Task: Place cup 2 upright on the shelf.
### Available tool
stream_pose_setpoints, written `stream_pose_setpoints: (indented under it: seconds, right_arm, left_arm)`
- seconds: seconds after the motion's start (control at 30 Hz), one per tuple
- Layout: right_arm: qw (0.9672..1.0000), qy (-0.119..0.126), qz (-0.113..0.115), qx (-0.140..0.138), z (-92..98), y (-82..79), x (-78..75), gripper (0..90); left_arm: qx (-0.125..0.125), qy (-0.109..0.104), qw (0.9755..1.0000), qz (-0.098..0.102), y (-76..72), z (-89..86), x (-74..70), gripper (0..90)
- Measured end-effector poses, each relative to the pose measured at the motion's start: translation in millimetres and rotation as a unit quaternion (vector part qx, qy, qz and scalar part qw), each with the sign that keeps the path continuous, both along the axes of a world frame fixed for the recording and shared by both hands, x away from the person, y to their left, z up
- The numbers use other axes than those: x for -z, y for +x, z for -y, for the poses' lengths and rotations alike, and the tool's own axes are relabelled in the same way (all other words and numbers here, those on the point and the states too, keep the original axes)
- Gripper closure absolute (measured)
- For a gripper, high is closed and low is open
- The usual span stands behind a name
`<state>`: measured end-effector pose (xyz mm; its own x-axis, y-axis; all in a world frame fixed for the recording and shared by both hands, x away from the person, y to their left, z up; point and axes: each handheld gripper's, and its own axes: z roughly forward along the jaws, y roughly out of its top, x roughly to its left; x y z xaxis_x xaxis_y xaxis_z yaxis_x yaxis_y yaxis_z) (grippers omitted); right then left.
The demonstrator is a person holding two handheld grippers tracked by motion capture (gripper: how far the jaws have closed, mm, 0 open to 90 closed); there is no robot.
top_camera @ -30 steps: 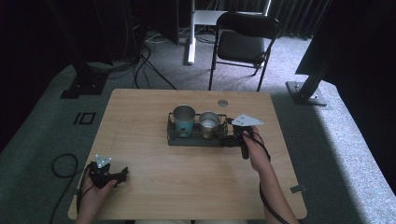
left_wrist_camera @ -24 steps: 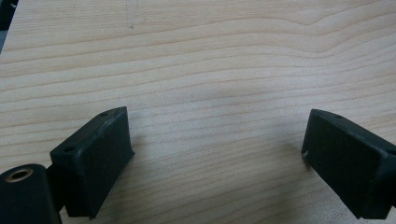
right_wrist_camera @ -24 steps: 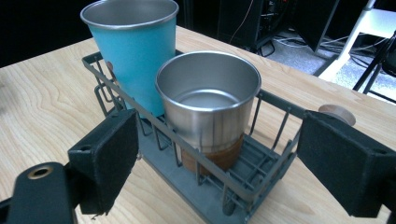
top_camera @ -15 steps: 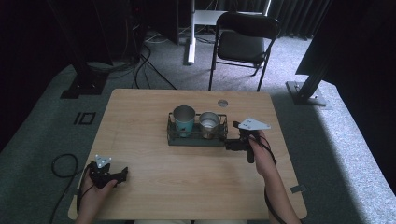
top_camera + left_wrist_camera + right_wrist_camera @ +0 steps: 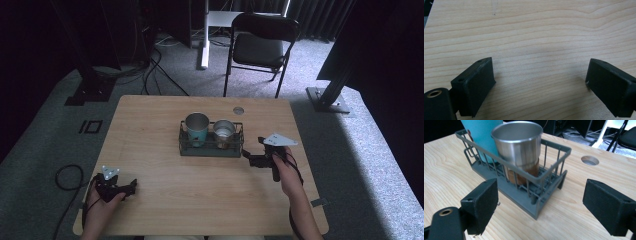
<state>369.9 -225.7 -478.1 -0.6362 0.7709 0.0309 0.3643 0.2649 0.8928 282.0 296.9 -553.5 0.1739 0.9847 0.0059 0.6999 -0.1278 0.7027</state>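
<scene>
Right tool (image 5: 255, 159) sits just right of center in the high view, jaws spread wide and empty, pointing at the grey wire rack (image 5: 211, 148) — near its end, not touching. Inside the rack stand a steel cup (image 5: 520, 147) and a teal cup (image 5: 196, 129) (side by side). Left tool (image 5: 131, 186), lower left, hovers released over bare tabletop (image 5: 200, 190).

Black folding chair (image 5: 264, 42) on grey carpet (image 5: 360, 150)
</scene>
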Motion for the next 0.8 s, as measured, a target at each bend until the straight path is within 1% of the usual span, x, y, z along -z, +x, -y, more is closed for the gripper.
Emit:
stream_pose_setpoints:
  seconds: [0.3, 0.43, 0.63, 0.67, 0.8]
  right_arm:
    - [0.9998, -0.011, -0.011, 0.015, 14.4, -7.0, 14.0, 12.9]
    - [0.9993, -0.027, -0.014, 0.024, 20.6, -9.3, 20.8, 12.9]
    - [0.9987, -0.032, -0.021, 0.033, 27.1, -12.2, 29.2, 13.0]
    - [0.9985, -0.031, -0.025, 0.037, 31.0, -13.8, 33.2, 12.9]
    - [0.9978, -0.036, -0.033, 0.044, 36.6, -17.0, 40.0, 13.0]
  left_arm:
    - [0.0, 0.0, 1.0, 0.0, 0.0, 0.0, 0.0, 9.0]
    - [0.0, 0.0, 1.0, 0.0, 0.0, 0.0, 0.0, 9.0]
    - [0.0, 0.0, 1.0, 0.0, 0.0, 0.0, 0.0, 8.9]
    - [0.0, 0.0, 1.0, 0.0, 0.0, 0.0, 0.0, 9.0]
    - [0.0, 0.0, 1.0, 0.0, 0.0, 0.1, -0.1, 9.0]
